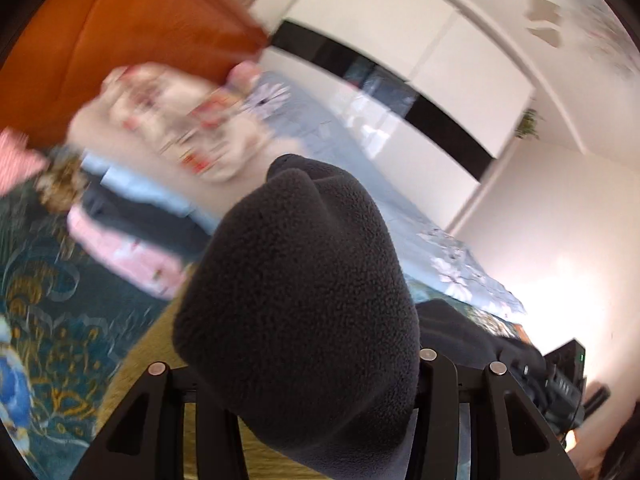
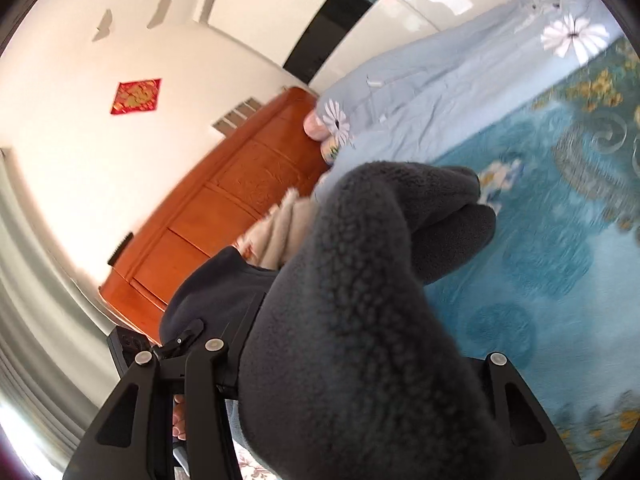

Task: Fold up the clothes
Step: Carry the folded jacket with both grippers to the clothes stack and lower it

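A dark grey fleece garment [image 1: 304,304] fills the middle of the left wrist view and bulges up between the black fingers [image 1: 160,392] of my left gripper [image 1: 304,420], which is shut on it. The same fleece [image 2: 360,312] covers the middle of the right wrist view, bunched over my right gripper [image 2: 344,420], which is shut on it. Both grippers hold the garment lifted above the bed. The fingertips of both are hidden under the cloth.
The bed has a teal floral cover [image 2: 540,260] and a pale blue flowered quilt [image 2: 420,92]. A pile of light and pink clothes [image 1: 168,128] lies by the orange wooden headboard [image 1: 132,32]. White wardrobes [image 1: 420,52] stand behind.
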### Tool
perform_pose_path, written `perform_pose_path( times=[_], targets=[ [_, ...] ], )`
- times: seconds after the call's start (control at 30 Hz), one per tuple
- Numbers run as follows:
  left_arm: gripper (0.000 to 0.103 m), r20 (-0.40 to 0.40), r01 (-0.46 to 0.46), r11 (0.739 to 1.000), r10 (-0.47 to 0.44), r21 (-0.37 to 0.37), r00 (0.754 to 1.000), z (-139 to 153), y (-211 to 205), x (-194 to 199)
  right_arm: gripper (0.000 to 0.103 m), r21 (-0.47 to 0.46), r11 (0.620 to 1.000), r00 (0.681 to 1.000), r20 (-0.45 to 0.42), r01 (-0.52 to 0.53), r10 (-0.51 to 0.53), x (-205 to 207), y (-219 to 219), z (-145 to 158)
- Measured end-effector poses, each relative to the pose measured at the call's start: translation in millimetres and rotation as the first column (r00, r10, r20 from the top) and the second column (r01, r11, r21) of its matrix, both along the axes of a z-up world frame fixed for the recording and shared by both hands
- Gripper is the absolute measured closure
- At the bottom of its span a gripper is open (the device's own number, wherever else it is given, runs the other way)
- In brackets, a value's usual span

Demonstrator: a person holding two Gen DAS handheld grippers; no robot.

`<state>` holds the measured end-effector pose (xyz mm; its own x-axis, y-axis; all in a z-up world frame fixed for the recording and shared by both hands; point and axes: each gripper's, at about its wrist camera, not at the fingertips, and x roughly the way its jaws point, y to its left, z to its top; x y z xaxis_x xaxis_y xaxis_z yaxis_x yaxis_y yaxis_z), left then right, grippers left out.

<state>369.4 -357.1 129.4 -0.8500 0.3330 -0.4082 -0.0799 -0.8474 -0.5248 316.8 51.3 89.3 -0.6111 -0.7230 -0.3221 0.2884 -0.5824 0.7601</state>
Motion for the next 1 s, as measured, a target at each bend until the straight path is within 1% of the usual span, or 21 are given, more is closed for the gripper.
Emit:
perform_pose_path(
  times=[0.03, 0.1, 0.17, 0.23, 0.27, 0.33, 0.37, 0.4, 0.47, 0.53, 0.6, 0.63, 0.67, 0.73, 0.8, 0.87, 1.0],
  targets=[
    [0.054, 0.005, -0.008, 1.000, 0.008, 0.012, 1.000, -6, -4, 0, 0.049, 0.016, 1.000, 1.000, 0.025, -0.010, 0.009, 4, -14, -11],
    [0.054, 0.017, -0.025, 0.999, 0.024, 0.036, 1.000, -19, -13, 1, 0.049, 0.061, 0.998, 0.993, 0.112, -0.032, 0.025, -1, -32, -43],
    [0.054, 0.028, -0.042, 0.997, 0.040, 0.060, 0.999, -31, -21, 2, 0.049, 0.063, 0.997, 0.983, 0.179, -0.043, 0.031, -1, -38, -65],
    [0.054, 0.040, -0.059, 0.995, 0.056, 0.084, 0.998, -44, -30, 2, 0.049, 0.031, 0.998, 0.977, 0.208, -0.046, 0.039, 4, -35, -83],
    [0.054, 0.046, -0.068, 0.993, 0.064, 0.096, 0.997, -50, -34, 3, 0.049, 0.036, 0.998, 0.978, 0.206, -0.049, 0.041, 5, -35, -84],
    [0.054, 0.059, -0.086, 0.989, 0.079, 0.119, 0.995, -63, -43, 3, 0.049, 0.076, 0.996, 0.983, 0.179, -0.050, 0.036, 12, -43, -76],
    [0.055, 0.065, -0.094, 0.987, 0.087, 0.131, 0.994, -69, -47, 4, 0.049, 0.082, 0.996, 0.987, 0.160, -0.042, 0.028, 8, -44, -67],
    [0.055, 0.068, -0.102, 0.985, 0.094, 0.139, 0.993, -74, -51, 4, 0.049, 0.077, 0.996, 0.990, 0.137, -0.035, 0.025, -6, -43, -67],
    [0.055, 0.028, -0.106, 0.988, 0.104, 0.115, 0.994, -63, -55, 7, 0.049, 0.058, 0.998, 0.996, 0.085, -0.030, 0.025, -2, -46, -54],
    [0.054, -0.006, -0.113, 0.989, 0.114, 0.093, 0.993, -54, -59, 10, 0.049, 0.039, 0.998, 0.998, 0.044, -0.045, 0.043, 0, -50, -56],
    [0.054, 0.052, -0.147, 0.982, 0.142, 0.116, 0.988, -73, -73, 9, 0.049, 0.054, 0.997, 0.995, 0.078, -0.063, 0.059, -1, -56, -72],
    [0.054, 0.113, -0.179, 0.974, 0.165, 0.137, 0.980, -91, -81, 7, 0.049, 0.061, 0.996, 0.993, 0.096, -0.072, 0.066, -2, -60, -79],
    [0.054, 0.163, -0.202, 0.965, 0.175, 0.167, 0.971, -103, -87, 13, 0.049, 0.068, 0.994, 0.991, 0.113, -0.081, 0.073, -3, -63, -87],
    [0.054, 0.191, -0.219, 0.944, 0.174, 0.248, 0.966, -129, -97, 16, 0.048, 0.072, 0.993, 0.986, 0.145, -0.095, 0.084, -3, -66, -104],
    [0.053, 0.204, -0.227, 0.946, 0.180, 0.233, 0.962, -124, -97, 14, 0.047, 0.051, 0.993, 0.982, 0.164, -0.107, 0.097, 2, -66, -116],
    [0.049, 0.218, -0.234, 0.948, 0.187, 0.217, 0.958, -119, -97, 13, 0.046, 0.046, 0.992, 0.980, 0.168, -0.113, 0.104, 3, -64, -118],
    [0.039, 0.245, -0.248, 0.951, 0.199, 0.186, 0.949, -109, -98, 11, 0.041, 0.038, 0.990, 0.974, 0.185, -0.136, 0.127, 12, -53, -110]
  ],
)
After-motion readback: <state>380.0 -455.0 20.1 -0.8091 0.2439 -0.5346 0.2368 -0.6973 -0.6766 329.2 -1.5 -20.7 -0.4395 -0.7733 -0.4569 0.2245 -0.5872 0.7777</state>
